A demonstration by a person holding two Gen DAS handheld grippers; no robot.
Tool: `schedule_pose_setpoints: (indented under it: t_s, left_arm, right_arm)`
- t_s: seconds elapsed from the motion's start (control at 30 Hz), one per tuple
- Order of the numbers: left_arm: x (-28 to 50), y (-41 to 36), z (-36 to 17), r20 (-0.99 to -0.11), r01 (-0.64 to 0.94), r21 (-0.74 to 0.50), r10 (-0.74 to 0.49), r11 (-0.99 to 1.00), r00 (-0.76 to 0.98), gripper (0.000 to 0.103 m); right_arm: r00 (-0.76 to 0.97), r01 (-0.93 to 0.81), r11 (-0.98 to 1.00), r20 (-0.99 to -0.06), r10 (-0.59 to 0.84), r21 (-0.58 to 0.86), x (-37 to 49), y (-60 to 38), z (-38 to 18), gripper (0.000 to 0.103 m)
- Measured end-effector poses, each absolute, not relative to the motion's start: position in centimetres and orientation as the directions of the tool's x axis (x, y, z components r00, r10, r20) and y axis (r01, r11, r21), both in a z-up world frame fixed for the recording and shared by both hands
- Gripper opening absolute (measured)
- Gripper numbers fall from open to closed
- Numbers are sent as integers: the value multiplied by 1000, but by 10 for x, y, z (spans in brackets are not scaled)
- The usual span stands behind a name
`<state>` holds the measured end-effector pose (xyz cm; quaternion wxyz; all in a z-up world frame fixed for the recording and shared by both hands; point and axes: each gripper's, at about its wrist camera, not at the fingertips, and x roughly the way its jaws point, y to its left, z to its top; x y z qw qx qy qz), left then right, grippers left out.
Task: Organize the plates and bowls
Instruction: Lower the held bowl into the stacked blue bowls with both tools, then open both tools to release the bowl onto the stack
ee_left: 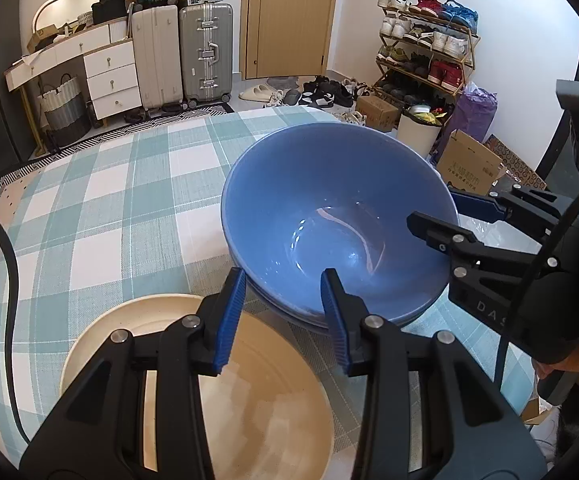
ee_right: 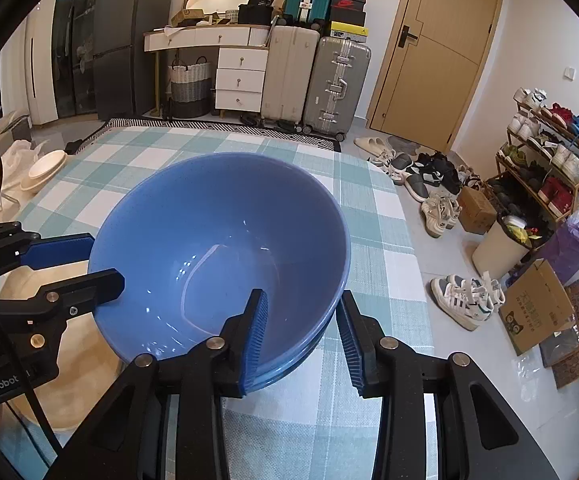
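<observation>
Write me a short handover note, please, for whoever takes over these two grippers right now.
Grippers: left gripper clamps the blue bowl at its rim, and right gripper clamps the opposite rim.
Things: a second blue dish lies directly under the bowl on the table; contact unclear. Cream plate beside it, more cream dishes at the table's edge.
Done: blue pair nearly nested.
Left: release, gather the cream ones.

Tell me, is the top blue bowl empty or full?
Empty. The blue bowl shows only its bare glossy inside with light reflections, in both wrist views.
</observation>
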<state>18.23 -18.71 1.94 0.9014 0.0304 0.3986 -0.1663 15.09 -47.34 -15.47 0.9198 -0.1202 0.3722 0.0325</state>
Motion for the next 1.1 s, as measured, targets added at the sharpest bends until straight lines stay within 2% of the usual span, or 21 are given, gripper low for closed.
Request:
schedule_pose_setpoints:
  t_s: [0.27,0.33,0.47,0.57,0.67,0.77,0.8,0.9,1.1]
  left_arm:
    - [184,-185,15,-734,327,-99,-291,940,614,36]
    - [183,-184,15,-734,326,-104,-294,940,612,36]
    - [186,-182,15,-737,328,-114,-302,938,604,38]
    - [189,-181,14,-745,332,-137,-318,933,587,43]
    - [195,-179,11,-751,331,-150,-325,932,575,52]
    - [198,-177,10,-752,331,-165,-335,929,568,65]
    - [201,-176,11,-751,330,-173,-341,928,565,73]
    - [207,-171,10,-746,329,-205,-365,922,557,76]
    - [225,-163,3,-748,307,-266,-397,914,532,83]
  right_arm:
    - [709,-163,972,-705,-3,-168,154,-479,-158,45]
    - [704,-171,973,-710,13,-152,153,-479,-160,49]
    - [699,-178,975,-715,28,-136,154,-480,-160,51]
    - [689,-185,977,-723,49,-109,155,-483,-162,54]
    - [686,-188,978,-725,66,-89,156,-485,-162,63]
    - [685,-188,981,-723,91,-55,156,-491,-161,73]
    - [684,-186,982,-723,100,-40,156,-493,-160,77]
    - [683,-172,985,-720,125,8,157,-501,-159,85]
    - [657,-153,981,-730,189,116,162,-517,-166,89]
